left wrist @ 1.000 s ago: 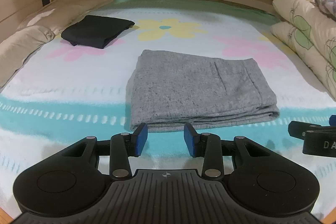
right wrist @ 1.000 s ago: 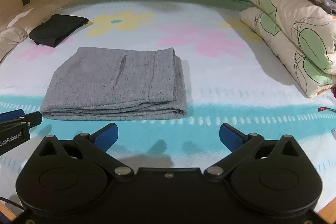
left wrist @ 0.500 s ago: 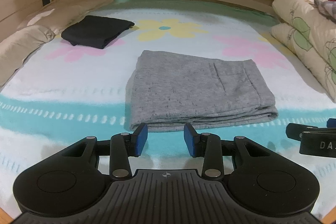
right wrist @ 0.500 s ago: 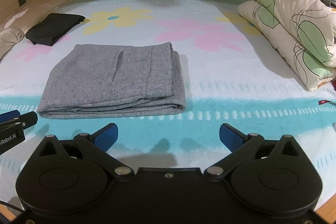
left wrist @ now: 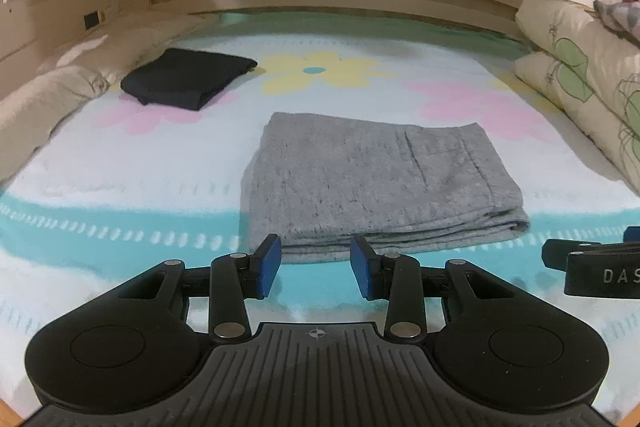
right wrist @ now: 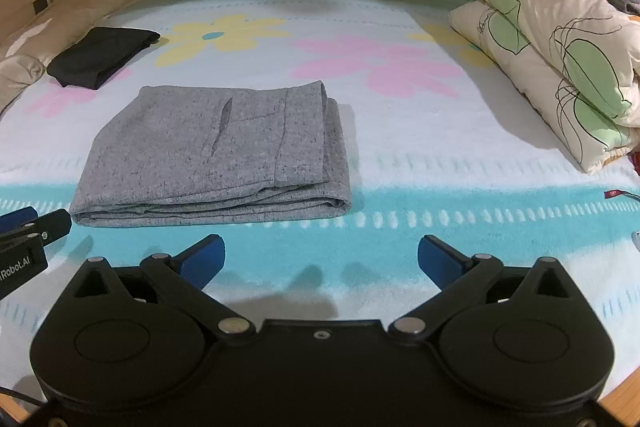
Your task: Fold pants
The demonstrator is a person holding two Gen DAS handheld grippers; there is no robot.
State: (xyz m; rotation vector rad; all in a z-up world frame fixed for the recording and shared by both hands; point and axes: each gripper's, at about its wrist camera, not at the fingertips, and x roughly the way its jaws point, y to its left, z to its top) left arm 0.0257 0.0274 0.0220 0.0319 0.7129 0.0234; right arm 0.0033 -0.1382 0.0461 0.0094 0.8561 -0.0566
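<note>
The gray pants (left wrist: 376, 187) lie folded into a flat, layered rectangle on the bed (left wrist: 120, 179), on its flower-printed blanket, with the stacked fold edges facing the cameras. The left hand-held gripper (left wrist: 316, 263) points forward and downward at the near edge of the pants, its blue pads partly spread with nothing between them; the tips sit just short of the cloth, and whether they touch it cannot be told. The right hand-held gripper (right wrist: 320, 257) is angled down over the teal stripe of the blanket, to the right of the pants and apart from them, its jaws spread wide and empty. Each gripper's tip shows at the edge of the other's view, side by side. A folded black garment (right wrist: 100, 57) rests farther back on the left, and a rolled quilt (right wrist: 552, 43) with green leaf prints lies along the right side.
</note>
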